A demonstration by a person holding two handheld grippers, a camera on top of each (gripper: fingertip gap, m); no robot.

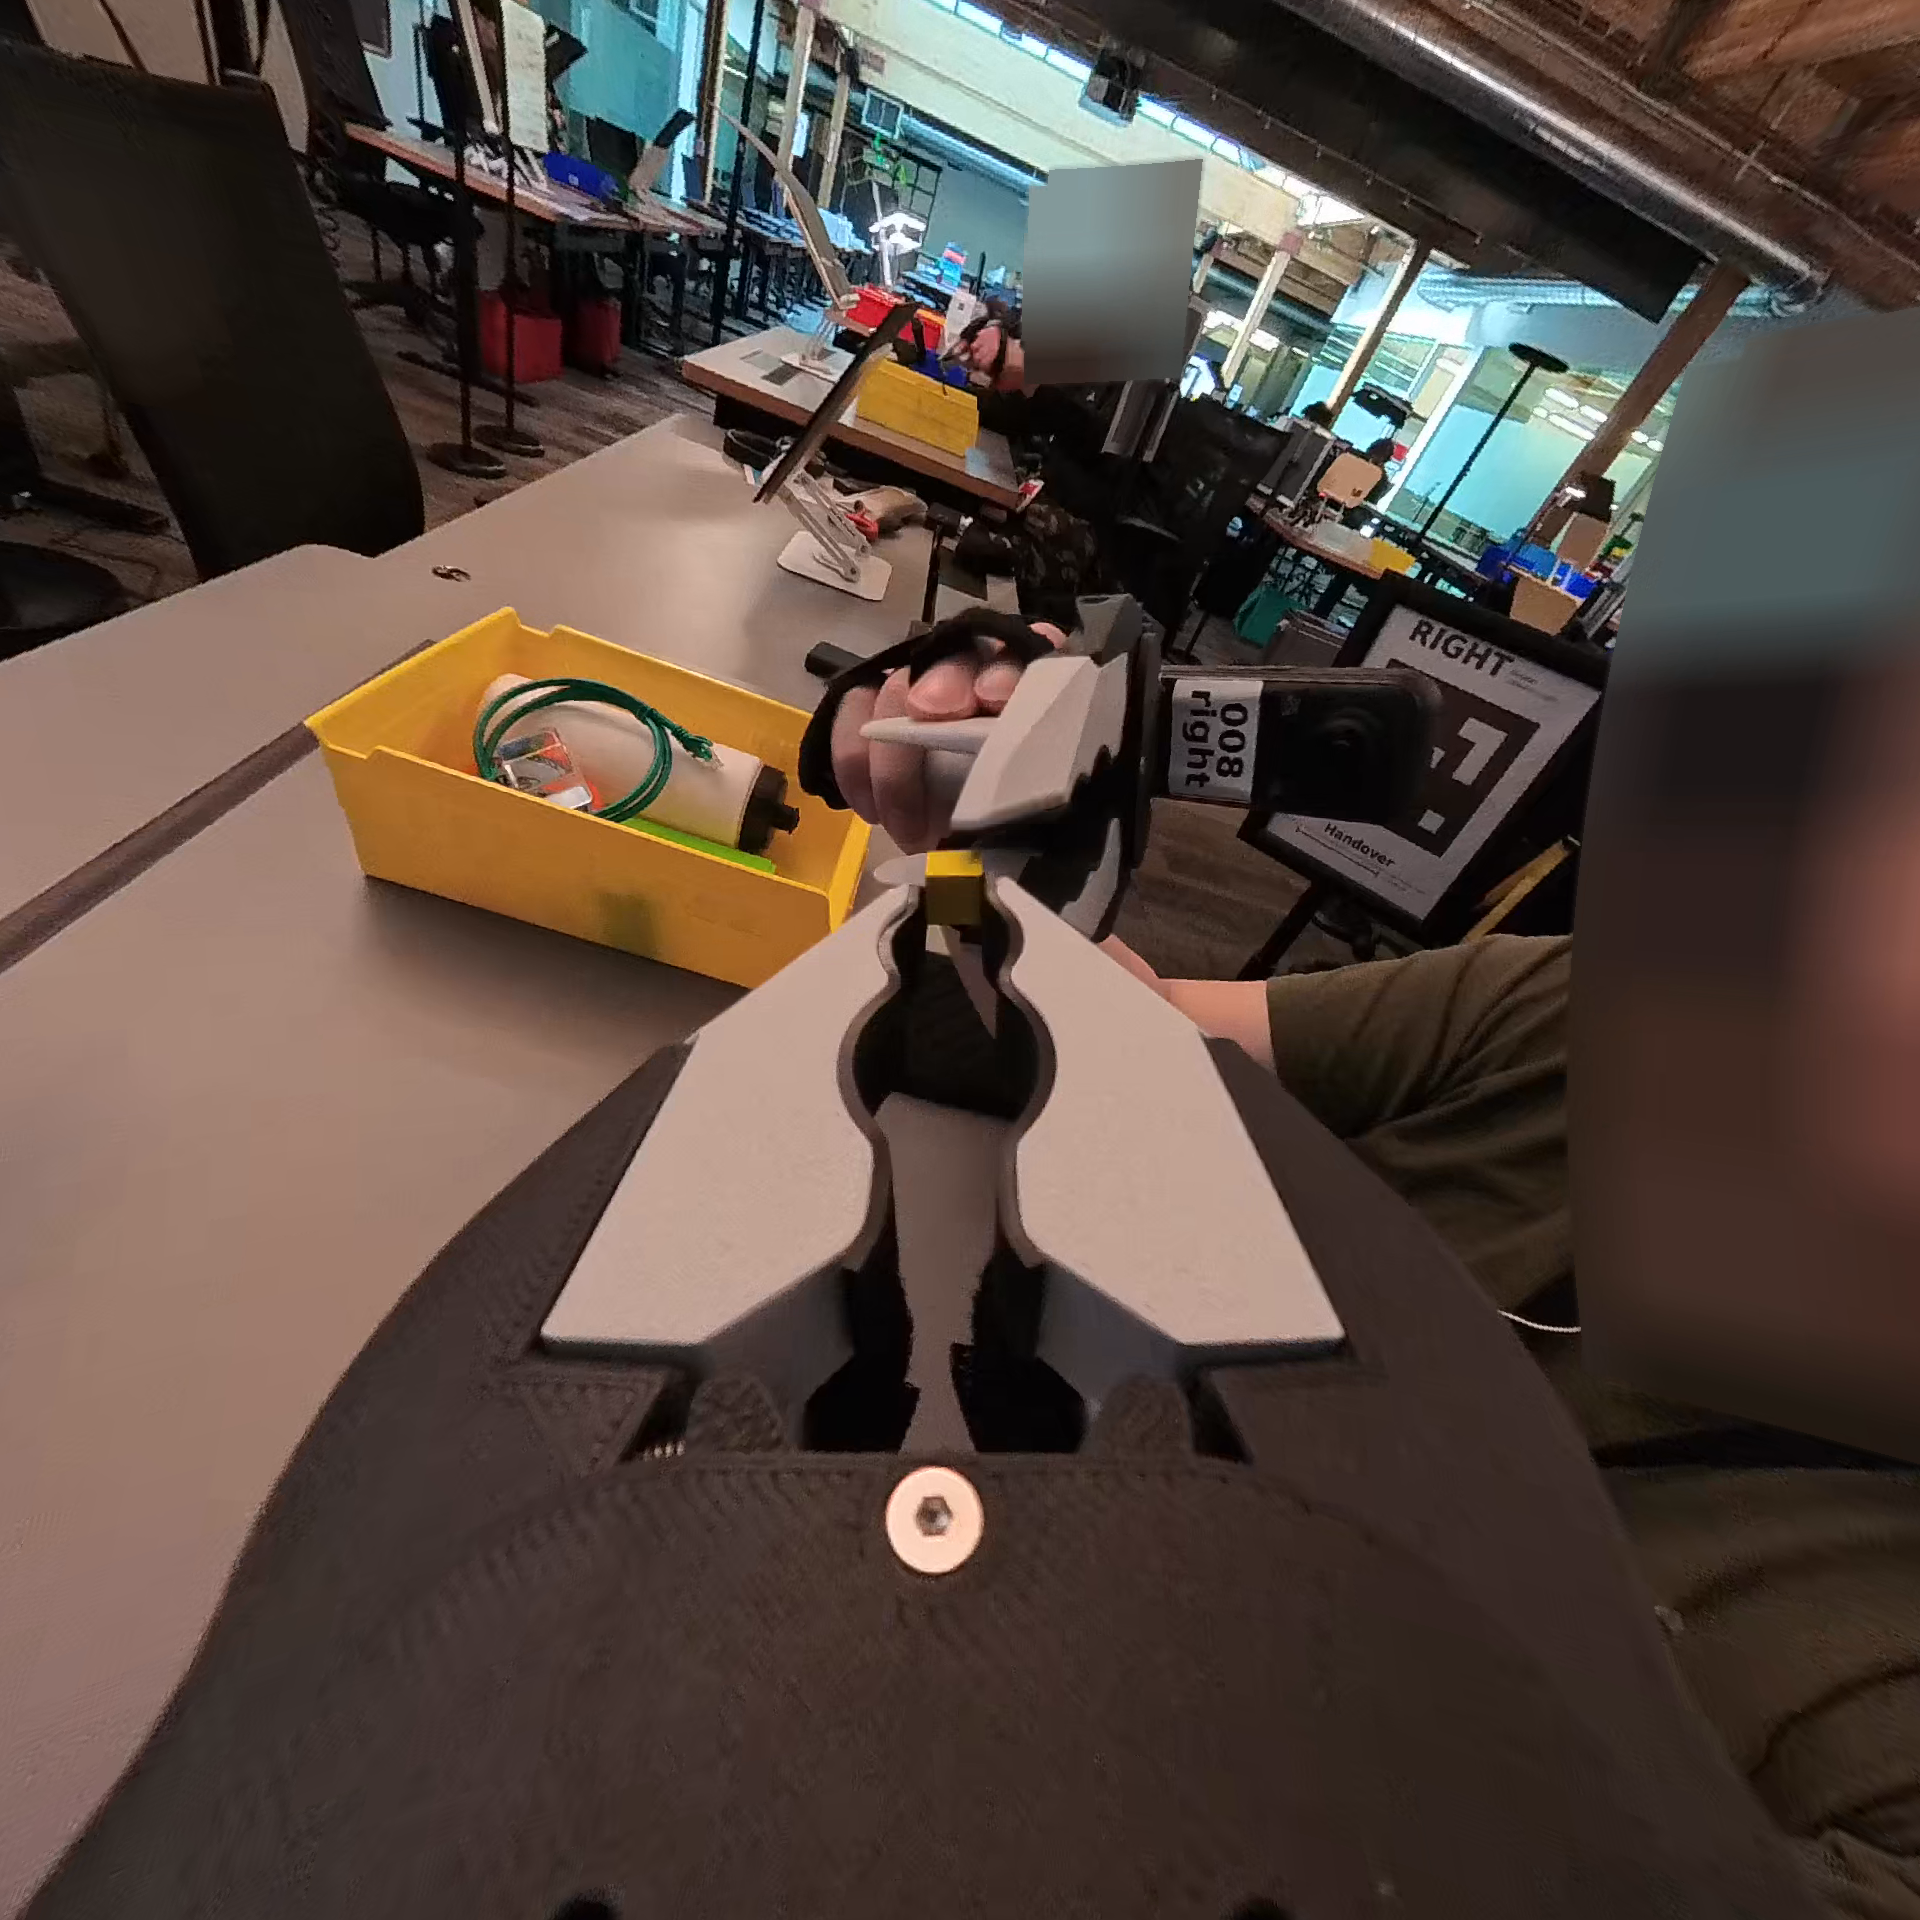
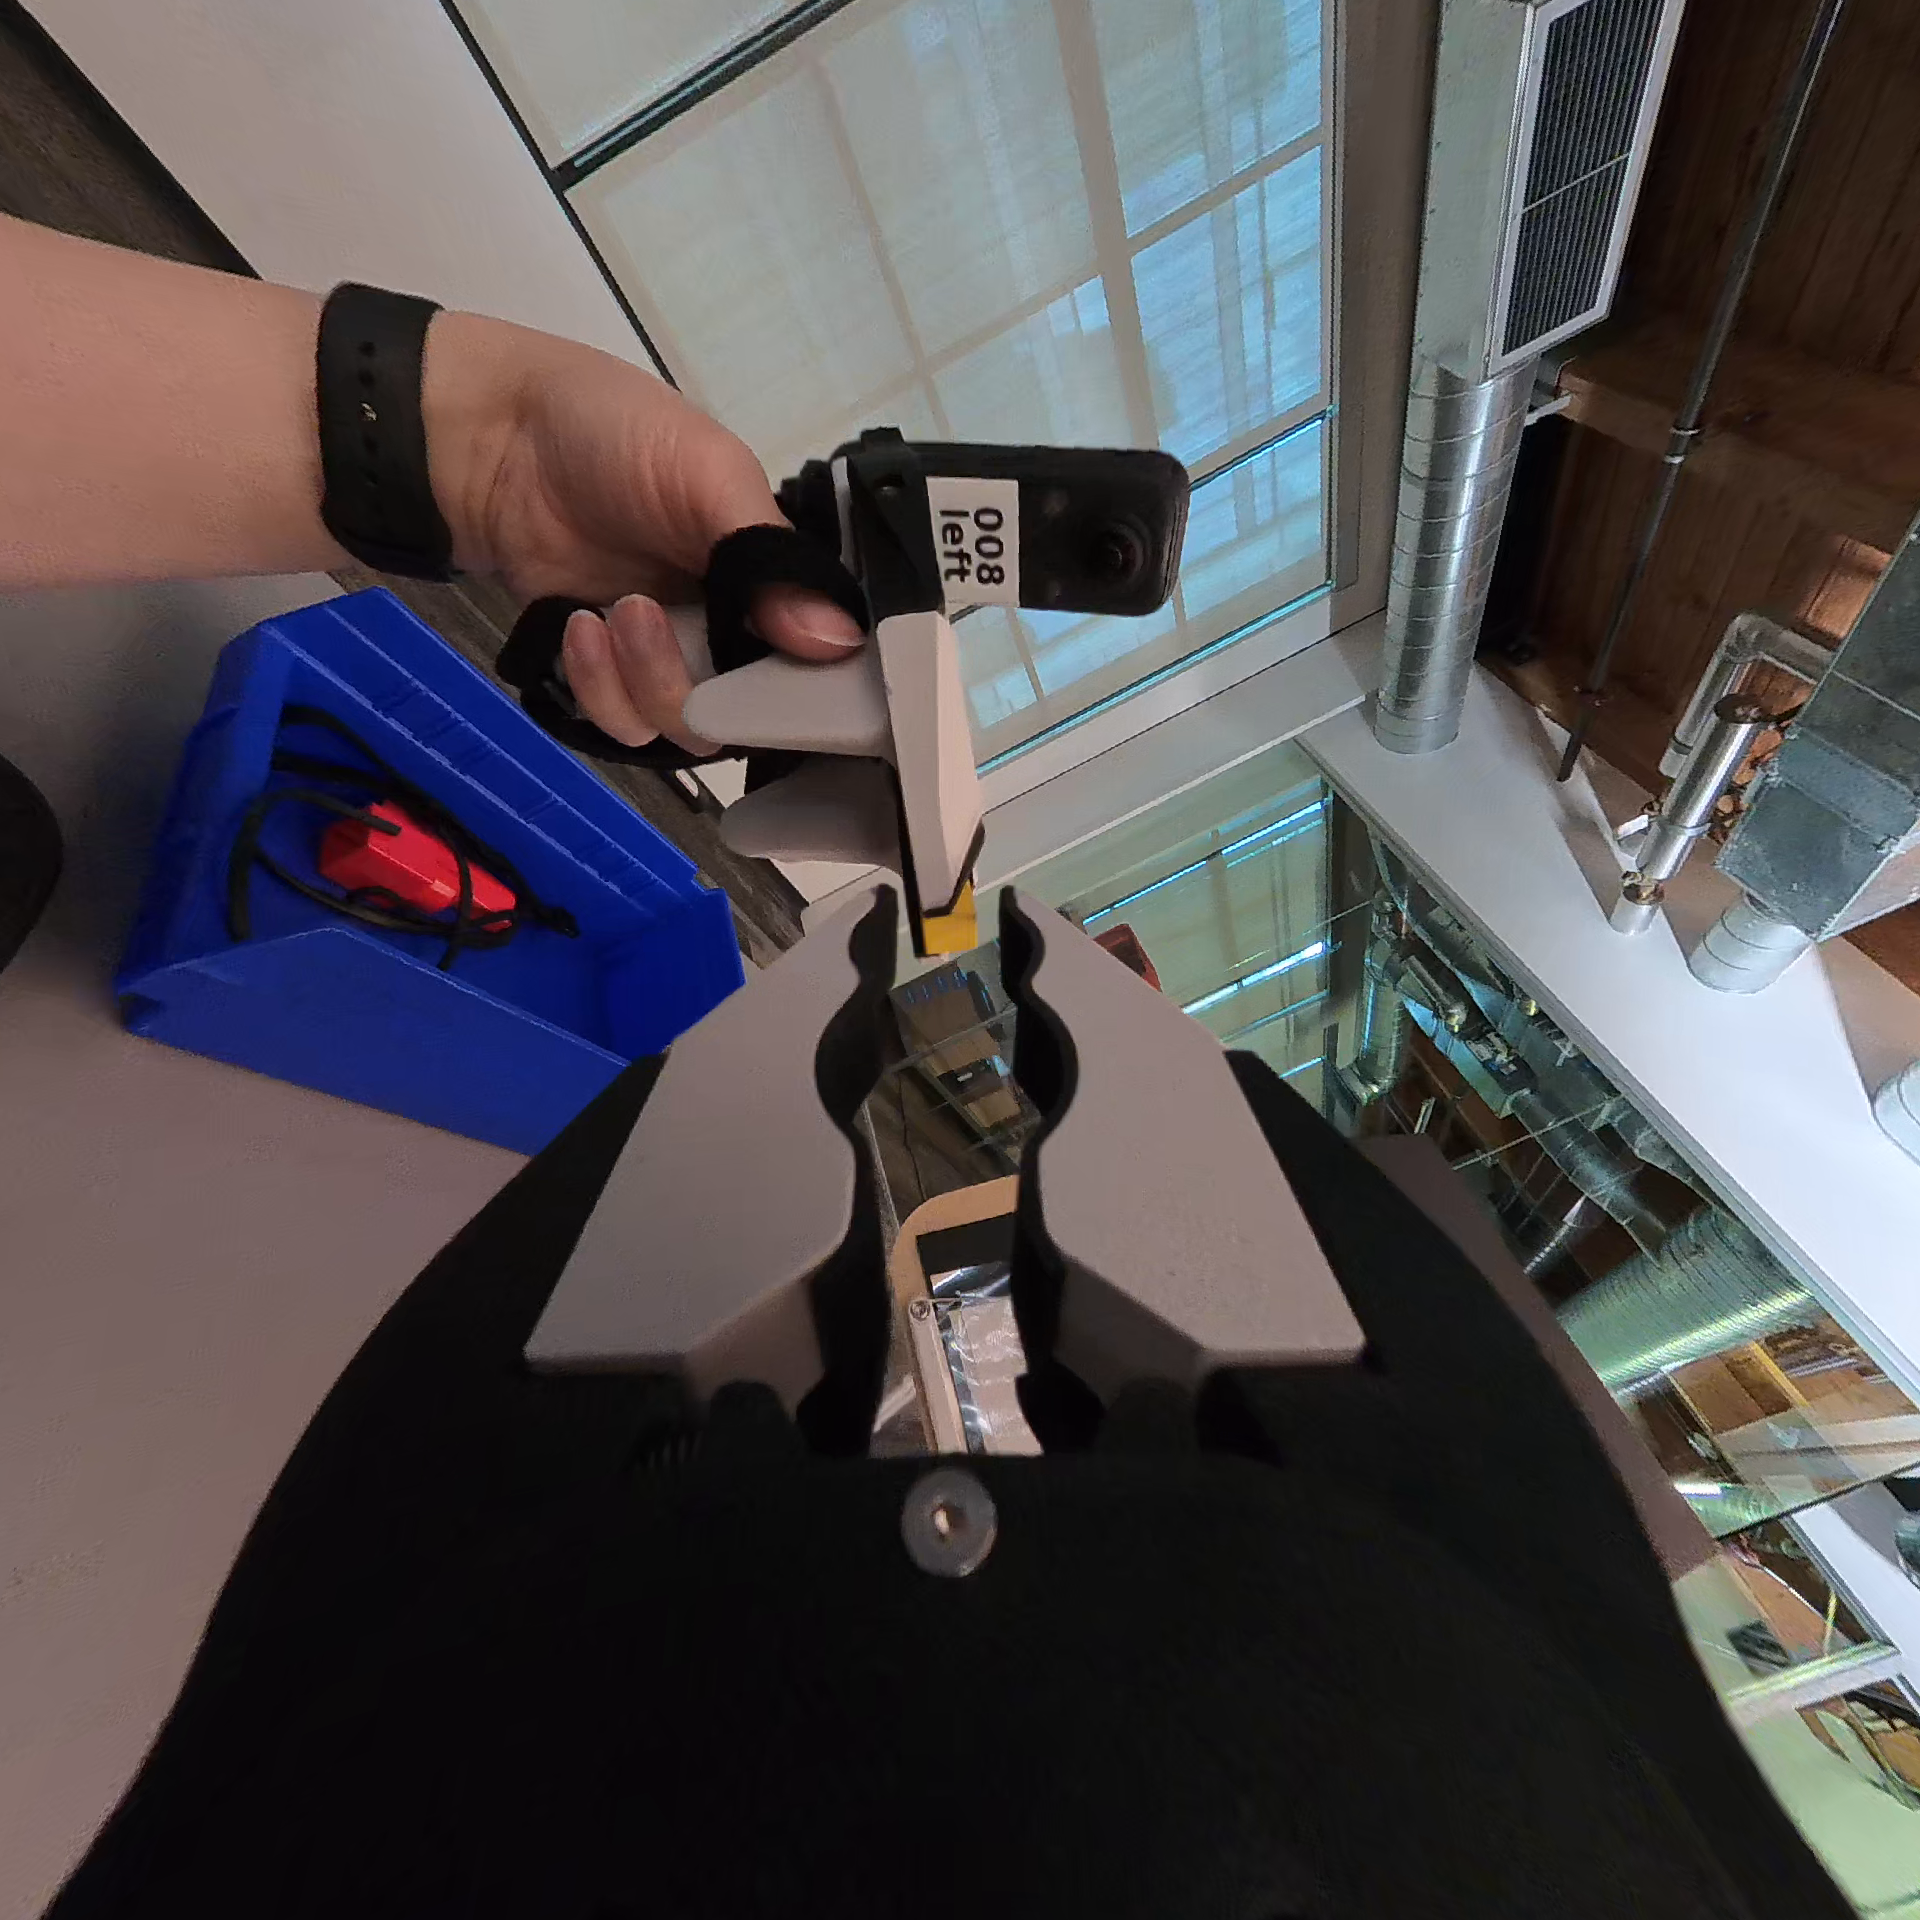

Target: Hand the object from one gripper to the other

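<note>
Nearest the left wrist camera, the left hand-held gripper [image 1: 954, 906] is clamped on a small yellow block [image 1: 954, 896] at its fingertips, held above the worktop [image 1: 260, 1091]. Just beyond, the right hand-held gripper [image 2: 943, 914] stands apart around the block's free end. It looks light, stiff and smooth; grip its flat sides. Farther left sits a yellow bin [image 1: 582, 883].

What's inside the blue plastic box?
Inside the blue plastic bin lies a red plastic block tangled in a black cord. The bin's near wall hides its bottom front corner, so anything lying there cannot be seen.
</note>
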